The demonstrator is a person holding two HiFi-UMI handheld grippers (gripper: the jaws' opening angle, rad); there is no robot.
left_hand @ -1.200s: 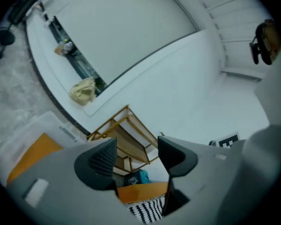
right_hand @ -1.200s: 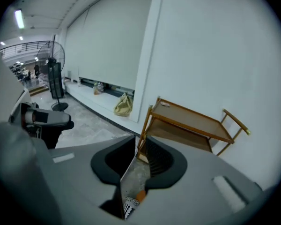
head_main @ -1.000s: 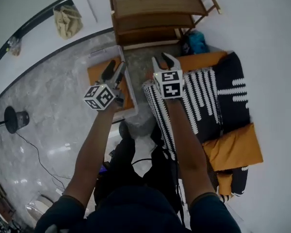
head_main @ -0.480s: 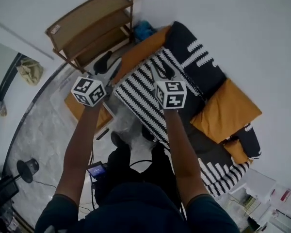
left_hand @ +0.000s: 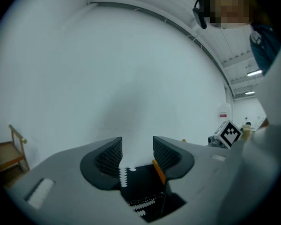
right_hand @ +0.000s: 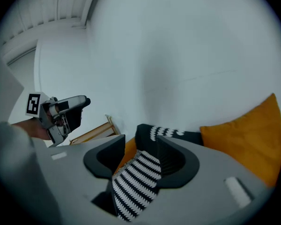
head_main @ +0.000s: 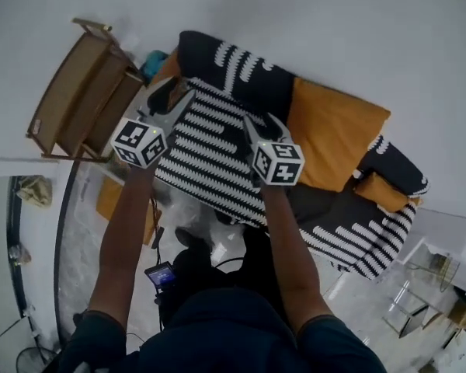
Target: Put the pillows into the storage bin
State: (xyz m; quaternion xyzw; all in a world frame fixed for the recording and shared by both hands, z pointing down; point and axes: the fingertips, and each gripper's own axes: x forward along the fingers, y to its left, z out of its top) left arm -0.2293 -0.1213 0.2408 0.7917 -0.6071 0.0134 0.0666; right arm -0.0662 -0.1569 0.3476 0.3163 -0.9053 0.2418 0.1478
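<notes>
A large black-and-white striped pillow [head_main: 210,158] lies on the sofa, and both grippers hang over it. My left gripper [head_main: 171,99] is at its far left corner, and its jaws have eased closer with nothing between them. In the left gripper view it [left_hand: 137,146] frames bare wall, with a black pillow [left_hand: 140,182] below. My right gripper [head_main: 262,124] has just been opening. The striped pillow [right_hand: 136,182] shows between its jaws [right_hand: 140,146], and the pads are not pressing it. An orange pillow [head_main: 334,127] leans at the right. The storage bin [head_main: 99,183] stands on the floor at the left.
A wooden shelf [head_main: 78,92] stands left of the sofa. A black pillow with white marks [head_main: 233,64] leans at the sofa back. Another black pillow [head_main: 396,169] and a small orange one [head_main: 380,189] sit further right. A striped throw [head_main: 357,243] covers the seat.
Both grippers have swung from above the storage bin across to the sofa, and the view has turned with them. The right jaws now stand wider apart.
</notes>
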